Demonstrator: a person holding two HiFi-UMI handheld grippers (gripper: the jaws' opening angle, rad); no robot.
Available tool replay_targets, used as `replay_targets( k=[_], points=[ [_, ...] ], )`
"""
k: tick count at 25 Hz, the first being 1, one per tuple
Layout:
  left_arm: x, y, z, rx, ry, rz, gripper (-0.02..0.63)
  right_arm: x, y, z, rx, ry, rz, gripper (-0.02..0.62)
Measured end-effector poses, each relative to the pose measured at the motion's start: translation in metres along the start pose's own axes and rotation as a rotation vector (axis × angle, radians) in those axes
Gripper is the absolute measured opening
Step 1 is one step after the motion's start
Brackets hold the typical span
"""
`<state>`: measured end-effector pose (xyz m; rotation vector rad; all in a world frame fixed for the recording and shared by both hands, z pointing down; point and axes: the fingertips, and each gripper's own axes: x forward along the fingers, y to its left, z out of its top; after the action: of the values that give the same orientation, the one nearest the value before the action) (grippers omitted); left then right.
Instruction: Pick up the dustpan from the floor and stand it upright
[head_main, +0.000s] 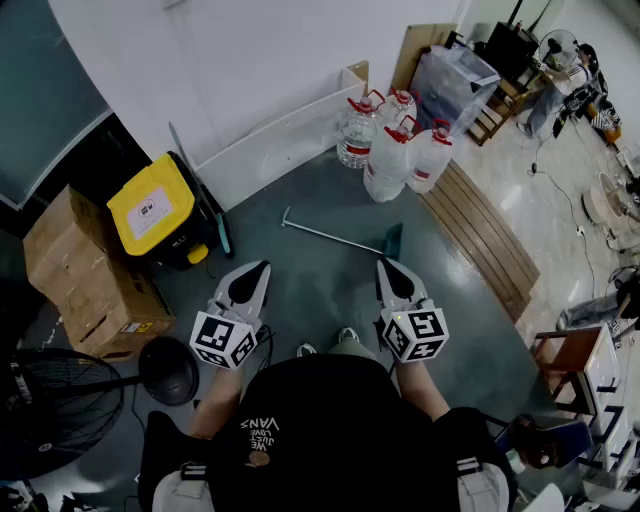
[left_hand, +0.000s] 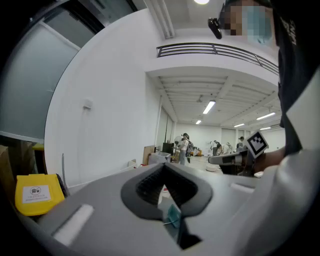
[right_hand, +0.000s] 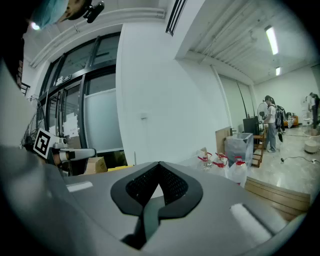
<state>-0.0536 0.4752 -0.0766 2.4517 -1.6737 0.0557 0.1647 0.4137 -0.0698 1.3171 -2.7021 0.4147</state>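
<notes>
Left claw (head_main: 262, 267) clenched, pads pressed together in the left gripper view, nothing between them. Right claw (head_main: 385, 264) clenched the same way in the right gripper view, also empty. Both held side by side and close to level, tips aimed out over the dark floor (head_main: 320, 295), well apart from each other, one in each hand ahead of the person's black shirt.

Dustpan (head_main: 393, 241) flat on the floor, not upright. Teal pan end just ahead of the right claw's tip but apart from it. Long thin handle stretched away toward the left of the head view, crossing the gap in front of both claws. Touched by neither claw. Same teal pan glimpsed low through the slot under the left claw's pads (left_hand: 173, 215).

Beyond the dustpan, a cluster of large water bottles (head_main: 395, 145) with red caps, standing near the foot of the white wall (head_main: 250, 60). Beside them, to the right, wooden planks (head_main: 480, 235) laid flat along the edge of the dark floor. White panel (head_main: 270, 140) leaning low against the wall. Clear plastic tub (head_main: 455, 80) farther back.

Left of the left claw, a black bin with a yellow lid (head_main: 150, 205), then stacked cardboard boxes (head_main: 80, 275). Black fan (head_main: 40, 415) at the lower left corner.
</notes>
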Motion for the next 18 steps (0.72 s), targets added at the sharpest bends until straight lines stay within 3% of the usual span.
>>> replay_targets(
  k=[7, 13, 18],
  points=[
    [0.021, 0.008, -0.008, 0.001, 0.015, -0.033, 0.052, 0.012, -0.006, 0.008, 0.037, -0.059, -0.001, 0.002],
    [0.067, 0.010, -0.007, 0.015, 0.032, -0.074, 0.052, 0.029, -0.043, 0.011, 0.059, -0.070, -0.058, 0.002],
    [0.117, 0.021, 0.000, 0.026, 0.024, -0.086, 0.052, 0.060, -0.071, 0.019, 0.058, -0.065, -0.042, 0.005]
  ],
)
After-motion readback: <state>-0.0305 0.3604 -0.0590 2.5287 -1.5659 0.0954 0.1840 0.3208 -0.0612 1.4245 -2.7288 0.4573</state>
